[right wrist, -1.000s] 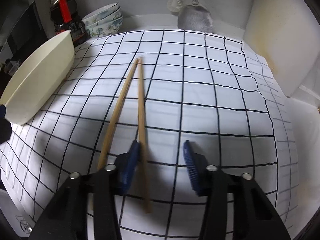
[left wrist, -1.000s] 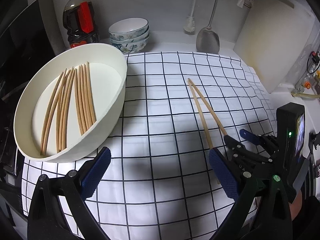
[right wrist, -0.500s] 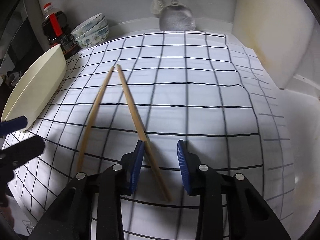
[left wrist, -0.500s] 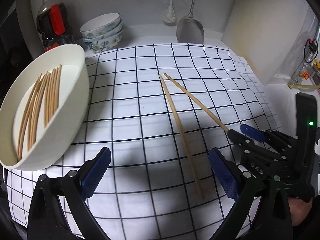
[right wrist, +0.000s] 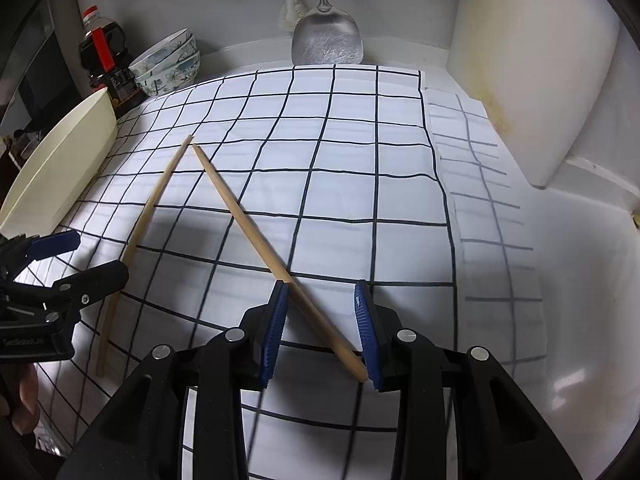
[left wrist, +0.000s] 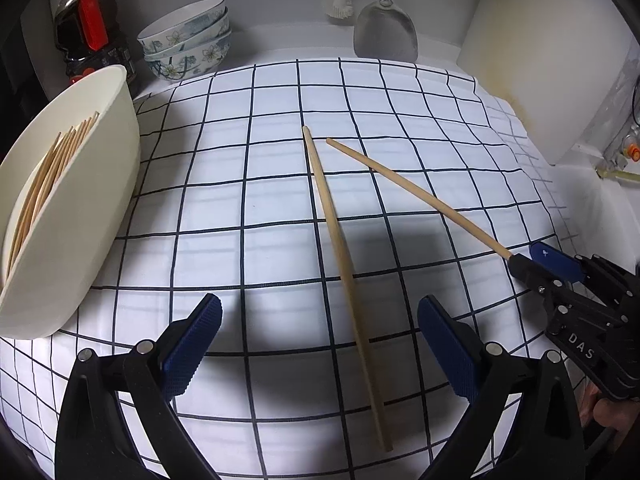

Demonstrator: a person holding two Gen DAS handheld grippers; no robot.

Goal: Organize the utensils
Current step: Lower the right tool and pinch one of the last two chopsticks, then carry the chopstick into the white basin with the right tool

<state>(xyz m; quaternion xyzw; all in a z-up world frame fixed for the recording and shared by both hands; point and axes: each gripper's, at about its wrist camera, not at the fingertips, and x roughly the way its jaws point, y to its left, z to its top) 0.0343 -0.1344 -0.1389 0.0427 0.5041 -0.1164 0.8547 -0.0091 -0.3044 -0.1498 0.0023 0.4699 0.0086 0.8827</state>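
Observation:
Two wooden chopsticks lie in a V on the checked cloth (left wrist: 240,180). My right gripper (right wrist: 320,292) is shut on the near end of one chopstick (right wrist: 240,216), which is wedged slantwise between both blue pads. In the left wrist view this right gripper (left wrist: 520,258) holds that chopstick (left wrist: 416,196) at the right. My left gripper (left wrist: 320,308) stands wide open low over the other chopstick (left wrist: 340,248), which runs between its fingers untouched. From the right wrist the left gripper (right wrist: 102,254) shows beside that chopstick (right wrist: 140,228). A white oval dish (left wrist: 80,216) at the left holds several chopsticks (left wrist: 48,168).
Against the back wall stand stacked flowered bowls (left wrist: 188,40), a dark sauce bottle (left wrist: 86,36), a dish brush and a metal spatula (left wrist: 384,36). A white cutting board (left wrist: 540,40) leans at the right. The cloth ends before the bare counter (right wrist: 580,280) on the right.
The right gripper's jaws narrowed onto one chopstick and swung its near end rightward, splitting the pair into a V. The left gripper came down and over to the other chopstick.

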